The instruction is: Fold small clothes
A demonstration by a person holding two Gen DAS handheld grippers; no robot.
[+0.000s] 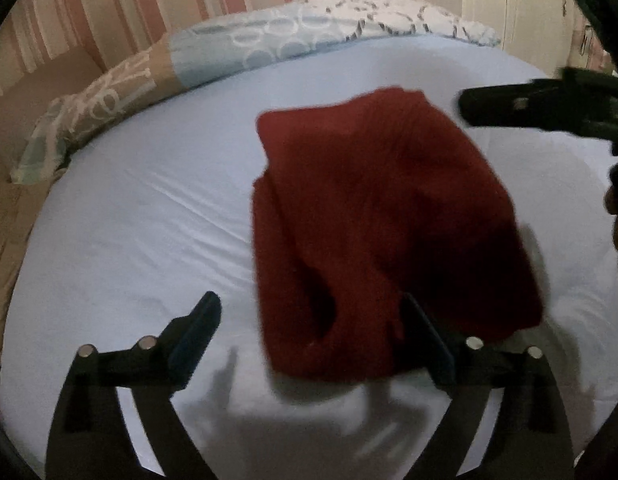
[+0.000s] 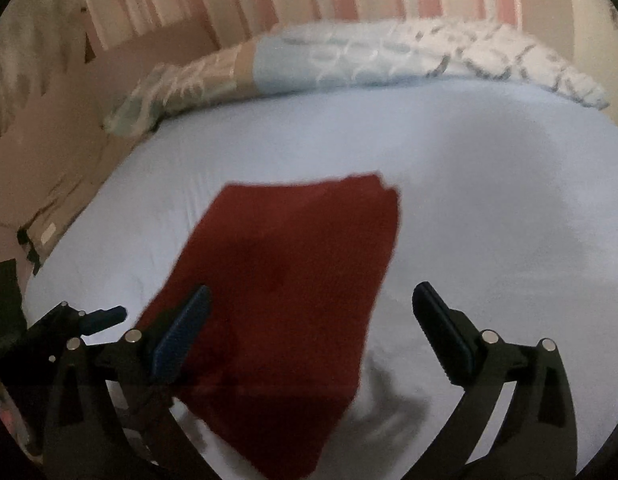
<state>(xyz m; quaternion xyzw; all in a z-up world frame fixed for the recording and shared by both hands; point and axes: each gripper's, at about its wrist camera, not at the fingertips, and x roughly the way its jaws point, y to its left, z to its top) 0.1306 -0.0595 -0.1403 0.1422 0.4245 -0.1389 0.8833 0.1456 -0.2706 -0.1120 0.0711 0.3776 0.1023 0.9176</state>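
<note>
A dark red, soft knit garment (image 1: 381, 232) lies folded in a rough rectangle on the smooth pale blue bedsheet (image 1: 141, 216). The left gripper (image 1: 313, 332) and right gripper (image 2: 309, 320) tilt downward over it, fingers spread wide, gripping nothing.

The red garment (image 1: 373, 216) is looking smeared by motion in both views, so its folds and its kind are not possible to tell. In the right wrist view its near end is being cut off at the bottom edge. The right gripper (image 1: 549, 108) is showing only partly at the right edge of the left wrist view, blurred. The patterned pillow (image 2: 389, 56) along the far edge of the bed (image 2: 489, 184) is blurring too.
</note>
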